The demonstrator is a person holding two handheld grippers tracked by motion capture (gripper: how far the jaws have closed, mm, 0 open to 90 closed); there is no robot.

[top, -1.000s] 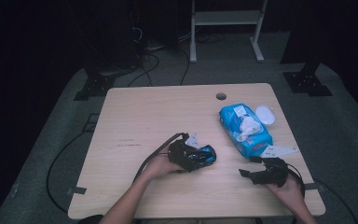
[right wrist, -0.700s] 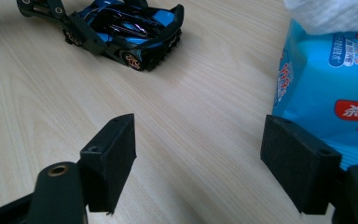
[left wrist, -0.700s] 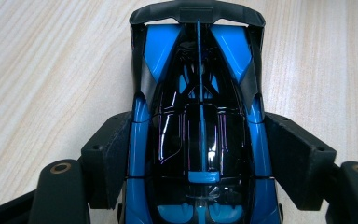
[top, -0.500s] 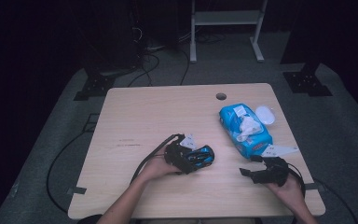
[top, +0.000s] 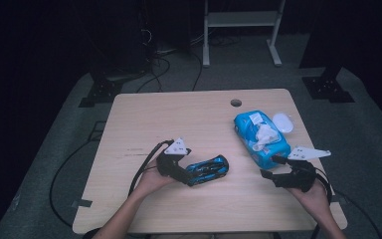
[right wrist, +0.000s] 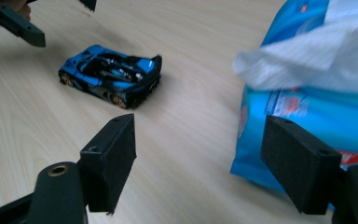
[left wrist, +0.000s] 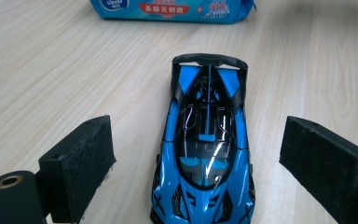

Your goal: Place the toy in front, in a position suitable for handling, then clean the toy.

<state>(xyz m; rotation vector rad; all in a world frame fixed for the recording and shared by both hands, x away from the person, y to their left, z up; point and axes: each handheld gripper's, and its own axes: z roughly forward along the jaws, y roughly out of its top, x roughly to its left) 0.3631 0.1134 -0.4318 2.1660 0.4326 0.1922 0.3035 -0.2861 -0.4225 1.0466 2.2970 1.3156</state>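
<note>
The blue toy car [top: 208, 170] sits on the worktop [top: 189, 119] at lower centre of the high view — between the left claw's [left wrist: 198, 163] jaws, which have just been opening and stand clear of its sides. The right claw [top: 273, 168], lower right, gapes too — beside the blue wipes pack [top: 258, 139], gripping nothing.

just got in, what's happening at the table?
A person works at a wooden table with a gripper in each hand. The left gripper has just been opening its jaws around a blue toy car; the car sits on the table between the pads, with gaps on both sides. The right gripper is open too, holding nothing, next to a blue pack of wet wipes with a wipe pulled up out of the top.
</note>
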